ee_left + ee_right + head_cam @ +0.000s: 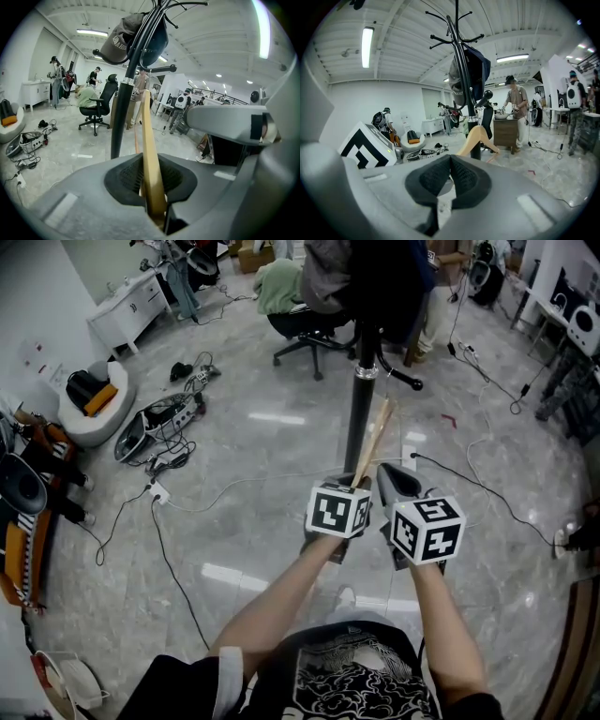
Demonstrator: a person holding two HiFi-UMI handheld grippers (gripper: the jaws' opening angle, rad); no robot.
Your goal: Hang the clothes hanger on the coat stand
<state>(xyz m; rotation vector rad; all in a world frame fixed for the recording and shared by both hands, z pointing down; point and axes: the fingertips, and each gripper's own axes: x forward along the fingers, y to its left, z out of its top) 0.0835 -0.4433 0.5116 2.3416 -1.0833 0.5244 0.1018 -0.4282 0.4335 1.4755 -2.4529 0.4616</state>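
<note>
Pinching the wooden clothes hanger (151, 159) edge-on between their pads, the left tongs (149, 180) grip it low on one arm, so its long axis runs up and away from them, leaning in toward the black pole of the coat stand (123, 108). From the right gripper view the hanger's shoulder shape shows just in front of that pole; whether wood and pole touch I cannot tell, and its hook cannot be made out. The right tongs (450, 161) sit just beside the left ones, pressed together with nothing in them. The stand rises directly ahead of both hands, and its curved pegs (457, 37) are high above the tongs, with a cap (119, 44) and a dark garment (478, 70) already hanging there. Judging by this, the move ahead belongs to the left hand: the hanger must go mainly upward along the pole to reach a free peg, with the right tongs free to steady it.
</note>
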